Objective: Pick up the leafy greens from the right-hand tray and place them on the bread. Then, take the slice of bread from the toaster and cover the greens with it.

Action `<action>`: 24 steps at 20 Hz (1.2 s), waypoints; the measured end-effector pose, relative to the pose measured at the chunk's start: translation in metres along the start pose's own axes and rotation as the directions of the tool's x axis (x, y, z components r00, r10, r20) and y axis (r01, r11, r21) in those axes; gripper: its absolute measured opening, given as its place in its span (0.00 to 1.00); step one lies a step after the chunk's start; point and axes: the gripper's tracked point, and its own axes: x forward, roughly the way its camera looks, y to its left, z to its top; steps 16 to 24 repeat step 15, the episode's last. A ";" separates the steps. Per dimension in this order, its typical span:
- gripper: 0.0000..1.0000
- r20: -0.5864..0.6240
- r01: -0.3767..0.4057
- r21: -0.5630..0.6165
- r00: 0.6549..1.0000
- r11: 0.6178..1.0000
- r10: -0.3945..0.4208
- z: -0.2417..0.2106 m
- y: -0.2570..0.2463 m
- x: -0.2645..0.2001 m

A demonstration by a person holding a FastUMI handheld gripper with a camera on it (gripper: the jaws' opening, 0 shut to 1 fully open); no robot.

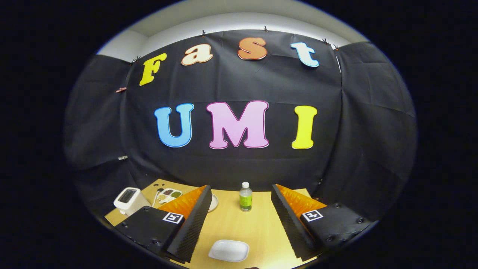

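My gripper (241, 220) stands open above the wooden table (257, 231), with nothing between its fingers. A white toaster (129, 200) sits at the table's far left, beyond the left finger; its slot looks dark and I cannot tell if bread is in it. Behind the toaster lies a small white tray (170, 194) with green and brown food in its compartments. A white plate's edge (214, 203) peeks out from behind the left finger. I cannot make out bread on it.
A small clear bottle (245, 197) with a green label and white cap stands upright beyond the fingers, near the table's back edge. A white oblong dish (229, 250) lies between the fingers, close to me. A white cord runs from the toaster.
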 end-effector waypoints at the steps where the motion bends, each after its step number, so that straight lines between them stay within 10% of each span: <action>1: 0.99 0.006 0.015 -0.027 1.000 1.000 -0.014 -0.006 -0.006 -0.009; 24: 0.98 -0.058 -0.007 0.014 0.998 1.000 0.007 -0.034 -0.018 -0.039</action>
